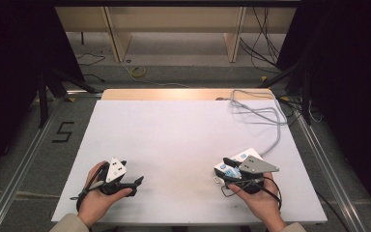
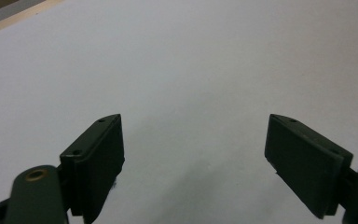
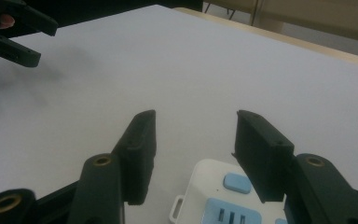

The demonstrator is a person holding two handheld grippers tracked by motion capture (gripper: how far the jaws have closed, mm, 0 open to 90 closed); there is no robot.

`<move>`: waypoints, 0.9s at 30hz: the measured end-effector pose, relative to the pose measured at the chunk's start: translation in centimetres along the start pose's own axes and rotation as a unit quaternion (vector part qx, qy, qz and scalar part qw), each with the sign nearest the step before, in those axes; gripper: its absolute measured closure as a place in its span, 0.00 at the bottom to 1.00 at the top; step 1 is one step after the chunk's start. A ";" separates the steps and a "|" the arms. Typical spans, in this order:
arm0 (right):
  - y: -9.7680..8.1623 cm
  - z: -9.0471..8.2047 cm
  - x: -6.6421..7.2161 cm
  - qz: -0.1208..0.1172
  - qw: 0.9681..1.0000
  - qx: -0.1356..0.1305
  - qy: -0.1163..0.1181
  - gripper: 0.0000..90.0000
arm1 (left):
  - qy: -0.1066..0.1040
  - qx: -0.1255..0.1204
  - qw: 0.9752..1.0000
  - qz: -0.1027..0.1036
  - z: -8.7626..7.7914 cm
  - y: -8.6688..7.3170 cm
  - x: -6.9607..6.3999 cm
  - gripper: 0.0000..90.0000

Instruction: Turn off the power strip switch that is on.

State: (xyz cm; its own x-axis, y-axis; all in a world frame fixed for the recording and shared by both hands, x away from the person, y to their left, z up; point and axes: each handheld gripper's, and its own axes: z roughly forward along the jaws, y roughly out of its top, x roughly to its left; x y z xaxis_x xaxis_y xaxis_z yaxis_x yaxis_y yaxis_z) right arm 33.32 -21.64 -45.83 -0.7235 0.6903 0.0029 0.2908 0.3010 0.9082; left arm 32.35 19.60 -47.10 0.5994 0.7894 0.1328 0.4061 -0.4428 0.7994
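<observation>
A: Where's the power strip (image 1: 236,162) sitting right now?

B: On the white table (image 1: 183,140), at its near right, directly under the right tongs (image 3: 193,140). In the right gripper view its white corner with pale blue sockets and a blue button pokes up between the two black jaws. A grey cable (image 1: 263,113) runs from it and loops toward the table's far edge.

A: Are those tongs gripping it?

B: No. The jaws are spread wide and hang above the strip's end, not pressing on it. The left tongs (image 2: 193,154) are spread too, with nothing but bare table between them, well apart on the near left.

A: How do you reckon the strip will handle?

B: I'd judge it as a rigid plastic block, fairly light, with smooth and somewhat slippery sides. It won't bend or crush, so a firm pinch should be safe. The cable is the awkward part: limp, trailing, and likely to drag or tug the body sideways when lifted.

A: So where to take hold?

B: Across the narrow width of the body, jaws on the two long flat sides, near the end under the tongs. I'd avoid the rounded corner, the small tab at the edge and the button.
</observation>
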 end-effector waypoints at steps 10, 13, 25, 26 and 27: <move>0.5 -0.1 0.2 -0.018 1.000 0.012 0.003 0.68 | 0.002 -0.002 1.000 0.001 -0.2 0.0 0.0 0.22; 0.7 -0.1 0.3 -0.029 0.999 0.023 -0.004 0.79 | 0.002 -0.002 1.000 0.000 -0.1 0.0 0.0 0.23; 1.3 -0.6 -0.1 -0.051 0.997 0.055 -0.032 1.00 | 0.007 -0.001 1.000 -0.002 -0.2 -0.1 0.2 0.23; 1.4 -0.7 -0.1 -0.050 0.997 0.057 -0.034 1.00 | 0.007 0.000 1.000 -0.001 -0.2 -0.1 0.2 0.23; 1.4 -0.7 -0.1 -0.050 0.996 0.058 -0.035 1.00 | 0.007 0.000 1.000 -0.002 -0.2 -0.1 0.2 0.23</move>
State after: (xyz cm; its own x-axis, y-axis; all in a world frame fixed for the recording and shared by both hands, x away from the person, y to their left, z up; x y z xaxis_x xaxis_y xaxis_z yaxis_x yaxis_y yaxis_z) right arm 33.36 -21.76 -44.29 -0.7087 0.6956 -0.1180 0.2932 0.4424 0.8475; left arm 32.29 19.83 -47.04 0.5875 0.7974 0.1382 0.4087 -0.4397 0.7998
